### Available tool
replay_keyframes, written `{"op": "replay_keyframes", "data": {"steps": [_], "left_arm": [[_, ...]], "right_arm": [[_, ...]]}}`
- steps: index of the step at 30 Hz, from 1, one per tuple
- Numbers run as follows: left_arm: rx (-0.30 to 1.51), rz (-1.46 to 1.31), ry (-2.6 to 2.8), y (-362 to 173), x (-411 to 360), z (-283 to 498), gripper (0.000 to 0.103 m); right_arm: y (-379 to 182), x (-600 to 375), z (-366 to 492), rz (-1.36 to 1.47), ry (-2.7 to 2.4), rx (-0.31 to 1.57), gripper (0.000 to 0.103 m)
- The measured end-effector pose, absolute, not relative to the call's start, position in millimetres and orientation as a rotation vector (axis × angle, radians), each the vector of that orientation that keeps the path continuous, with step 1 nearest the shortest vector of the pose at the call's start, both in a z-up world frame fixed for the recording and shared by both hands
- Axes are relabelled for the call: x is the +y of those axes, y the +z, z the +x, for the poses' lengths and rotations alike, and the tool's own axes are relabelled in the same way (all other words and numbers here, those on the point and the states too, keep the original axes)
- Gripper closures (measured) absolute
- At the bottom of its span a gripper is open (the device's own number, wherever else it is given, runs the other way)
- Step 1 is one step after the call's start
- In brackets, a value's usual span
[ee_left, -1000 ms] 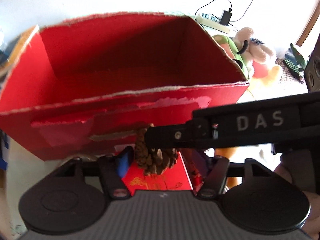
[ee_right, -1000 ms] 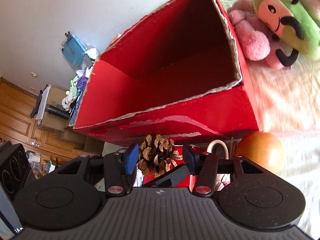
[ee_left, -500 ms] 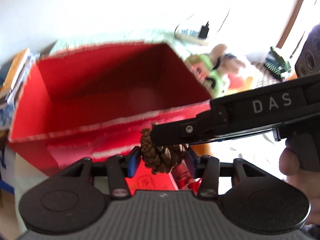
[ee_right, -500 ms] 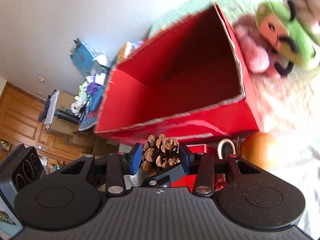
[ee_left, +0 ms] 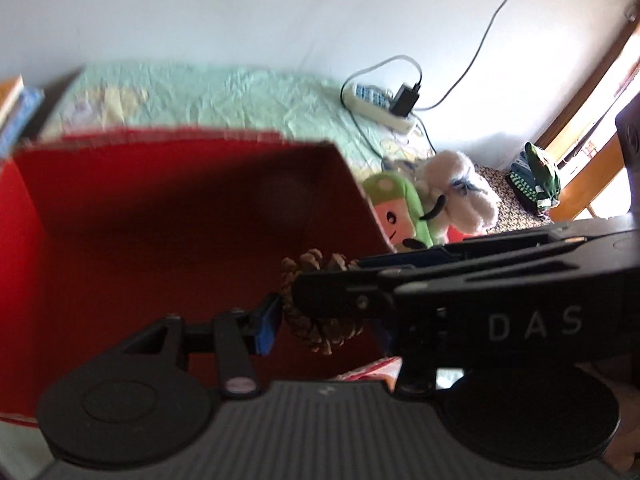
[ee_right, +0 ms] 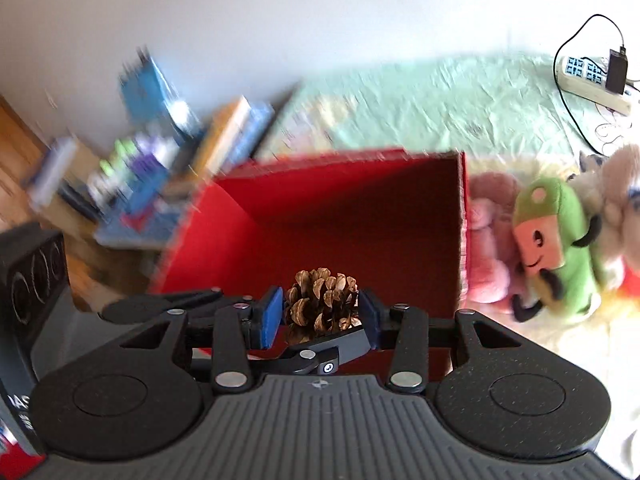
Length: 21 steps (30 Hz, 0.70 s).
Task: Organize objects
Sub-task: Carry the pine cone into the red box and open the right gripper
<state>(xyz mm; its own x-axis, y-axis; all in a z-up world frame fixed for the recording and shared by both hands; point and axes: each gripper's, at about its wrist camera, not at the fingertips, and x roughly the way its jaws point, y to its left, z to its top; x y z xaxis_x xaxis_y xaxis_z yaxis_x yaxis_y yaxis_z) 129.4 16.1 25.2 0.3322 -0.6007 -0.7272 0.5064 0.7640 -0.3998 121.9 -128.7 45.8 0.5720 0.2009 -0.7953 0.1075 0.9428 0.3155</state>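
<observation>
A brown pine cone (ee_right: 324, 304) hangs over the open red cardboard box (ee_right: 340, 216), just past its near wall. My right gripper (ee_right: 320, 316) is shut on it, a blue pad pressing each side. My left gripper (ee_left: 324, 332) also grips the pine cone (ee_left: 312, 320). Only the left of its two blue pads (ee_left: 266, 328) shows, because the right gripper's black fingers (ee_left: 344, 292) cross in front from the right. In the right wrist view, a left gripper finger (ee_right: 320, 356) crosses under the cone. The inside of the red box (ee_left: 160, 240) looks bare.
Plush toys lie right of the box: a green one (ee_right: 552, 240), a pink one (ee_right: 488, 248) and a white one (ee_left: 460, 196). A power strip (ee_left: 380, 104) with a cable lies on the green sheet (ee_right: 460, 100). Books (ee_right: 224, 136) and a black speaker (ee_right: 32, 280) are on the left.
Both grippers closed on the pine cone and lifted it from in front of the box's near wall to above the box opening. The views tilted up and blurred.
</observation>
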Motion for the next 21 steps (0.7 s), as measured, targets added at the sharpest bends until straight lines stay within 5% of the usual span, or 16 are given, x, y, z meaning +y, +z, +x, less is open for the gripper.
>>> {"op": "replay_keyframes", "data": {"steps": [6,21], "left_arm": [[1.096,-0.149,-0.752,-2.6,-3.0,126.7,0.054],[1.126,-0.16,-0.748,-7.5,-9.6,137.8,0.05]], "right_arm": [[24.1,-134.2,136.0,0.231,0.035,1.184,0.057],[7.9,-139.3,141.8,0.203,0.002,1.274,0.057]]}}
